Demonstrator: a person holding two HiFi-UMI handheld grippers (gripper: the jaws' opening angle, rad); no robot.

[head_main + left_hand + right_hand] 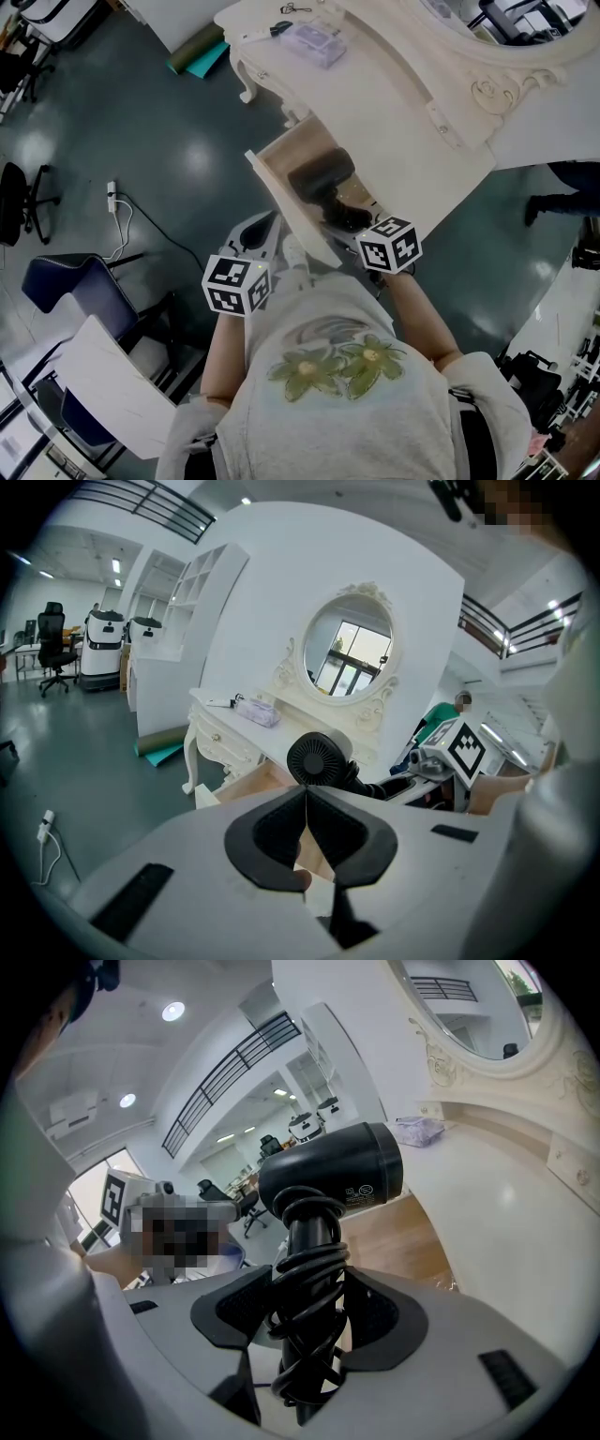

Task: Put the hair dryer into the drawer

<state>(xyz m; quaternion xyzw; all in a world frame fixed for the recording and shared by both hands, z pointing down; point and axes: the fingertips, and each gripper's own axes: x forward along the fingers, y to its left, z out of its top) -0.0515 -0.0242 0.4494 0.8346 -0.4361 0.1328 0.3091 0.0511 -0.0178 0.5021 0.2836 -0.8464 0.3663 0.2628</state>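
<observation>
one tool, the right tool [309, 1309], clamps the hair dryer [336, 1177] by its cord-wrapped handle over the open drawer [278, 157]: probably rigid, top-heavy, best held there. left tool [307, 829] closed, empty.

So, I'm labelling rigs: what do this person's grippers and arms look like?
The left gripper and right gripper have pale grey bodies with black curved pads. Each carries a white cube with black square markers. The person wears a light grey short-sleeved T-shirt with a green flower print.
</observation>
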